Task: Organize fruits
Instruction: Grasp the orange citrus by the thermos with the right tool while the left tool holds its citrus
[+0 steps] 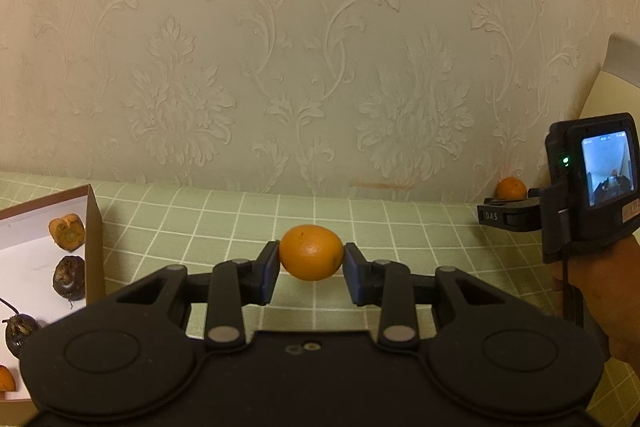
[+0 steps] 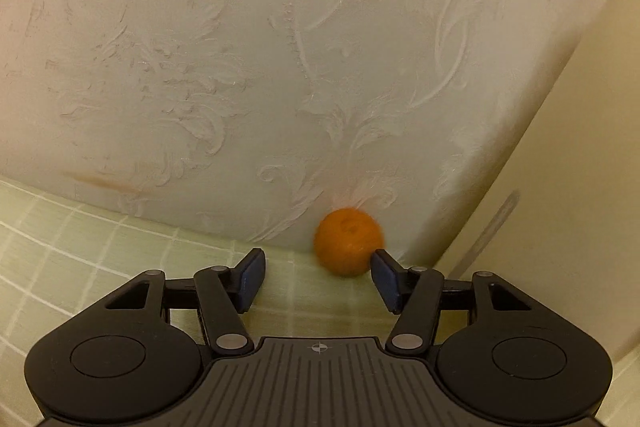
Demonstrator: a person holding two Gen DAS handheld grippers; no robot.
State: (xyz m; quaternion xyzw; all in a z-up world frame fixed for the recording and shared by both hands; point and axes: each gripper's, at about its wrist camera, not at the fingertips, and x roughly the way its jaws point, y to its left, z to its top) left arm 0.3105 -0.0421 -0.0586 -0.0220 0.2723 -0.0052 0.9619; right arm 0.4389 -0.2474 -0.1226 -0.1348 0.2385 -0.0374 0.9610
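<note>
My left gripper is shut on an orange, held above the green checked tablecloth. A second orange lies on the cloth against the wall, blurred in the right wrist view. It also shows in the left wrist view. My right gripper is open and empty, just short of that orange, whose right side sits beyond the right fingertip. The right gripper shows at the far right of the left wrist view.
An open cardboard box with a white floor stands at the left. It holds an orange fruit piece and dark round fruits. The patterned wall runs along the back. A cream surface stands at the right.
</note>
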